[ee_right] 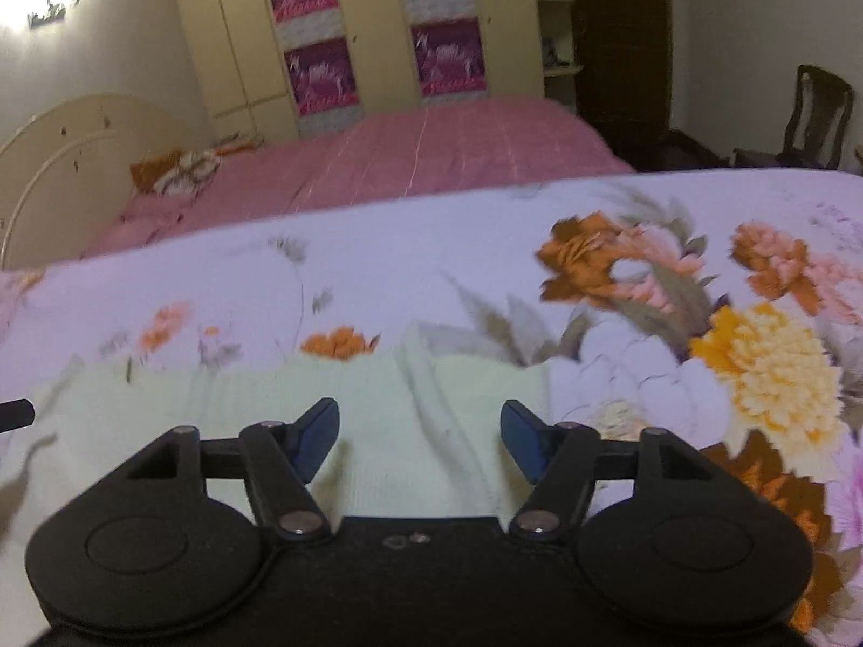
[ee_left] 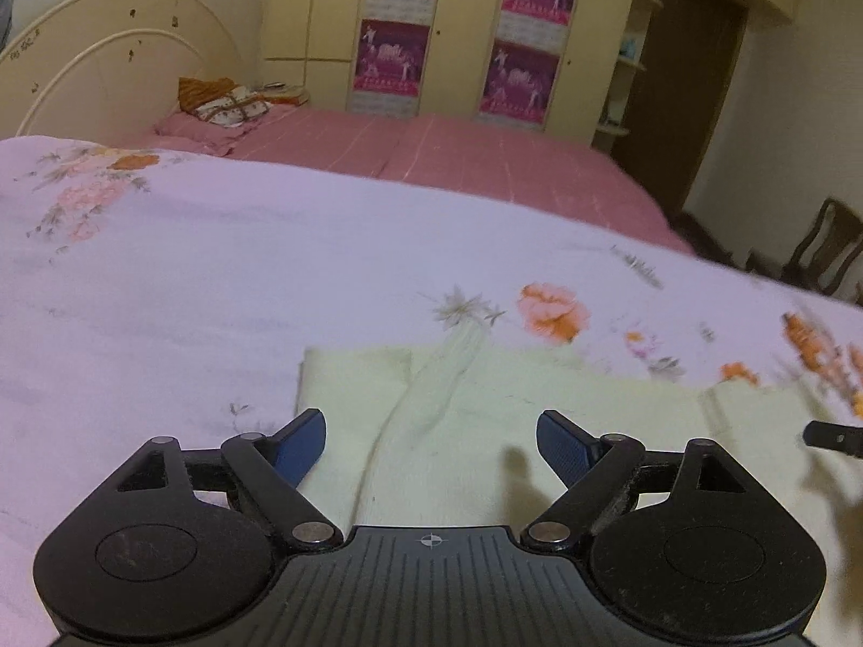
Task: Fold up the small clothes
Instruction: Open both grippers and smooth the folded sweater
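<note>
A pale cream garment [ee_left: 485, 431] lies flat on a lilac floral bedspread [ee_left: 189, 280], with a fold ridge running down its middle. My left gripper [ee_left: 431, 445] hovers just above its left part, jaws wide apart, nothing between the blue pads. In the right wrist view the same cream garment [ee_right: 377, 404] lies under my right gripper [ee_right: 419, 439], which is open over the garment's right end with no cloth pinched. The tip of the right gripper [ee_left: 833, 438] shows at the right edge of the left view, and the left gripper's tip [ee_right: 16, 410] shows at the left edge of the right view.
Behind the floral bedspread [ee_right: 485, 248] lies a pink bed [ee_left: 431, 151] with pillows [ee_left: 226, 102] at a cream headboard [ee_left: 108, 64]. A wardrobe [ee_left: 458, 32] with purple posters stands at the back. A dark wooden chair [ee_right: 814, 113] stands at the right, beside a dark doorway [ee_left: 685, 81].
</note>
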